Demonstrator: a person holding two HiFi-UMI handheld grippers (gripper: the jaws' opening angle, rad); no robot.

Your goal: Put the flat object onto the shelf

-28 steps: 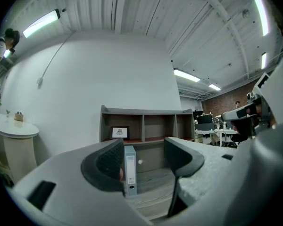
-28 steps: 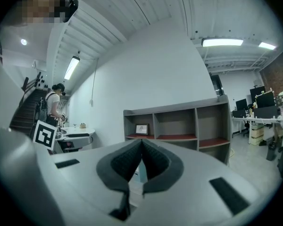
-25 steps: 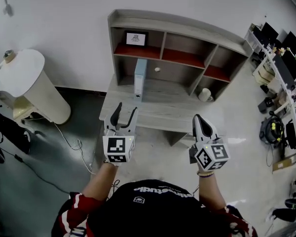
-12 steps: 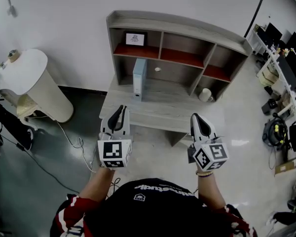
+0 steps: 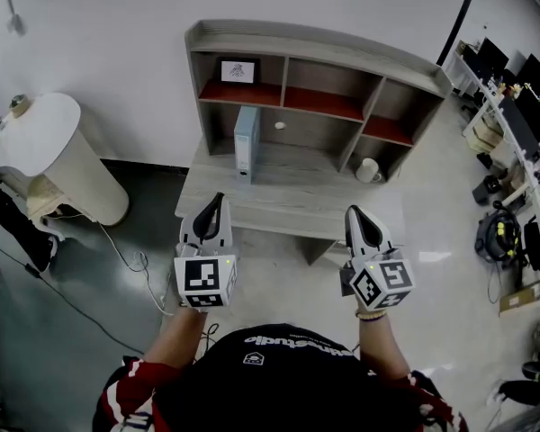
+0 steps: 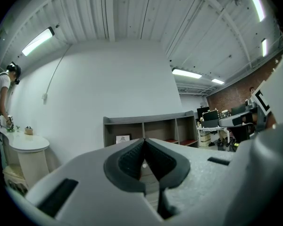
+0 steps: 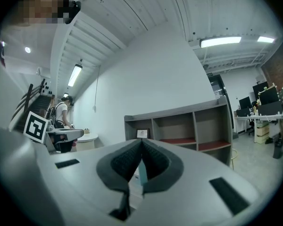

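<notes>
My left hand-held gripper (image 5: 217,203) has just pressed shut on nothing, and the right hand-held gripper (image 5: 355,216) is pressed together too, also empty. The pale blue flat box (image 5: 246,142) stands upright at the far left of the bench (image 5: 297,196), below the shelf (image 5: 324,48). It is probably light, stiff and tippy, so I'd pinch its near upper edge.

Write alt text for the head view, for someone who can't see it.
Seen from above, a person holds the left gripper, jaws just closed on nothing, and the right gripper, also shut and empty, before a grey shelf unit. A pale blue flat object stands upright on its desktop.
</notes>
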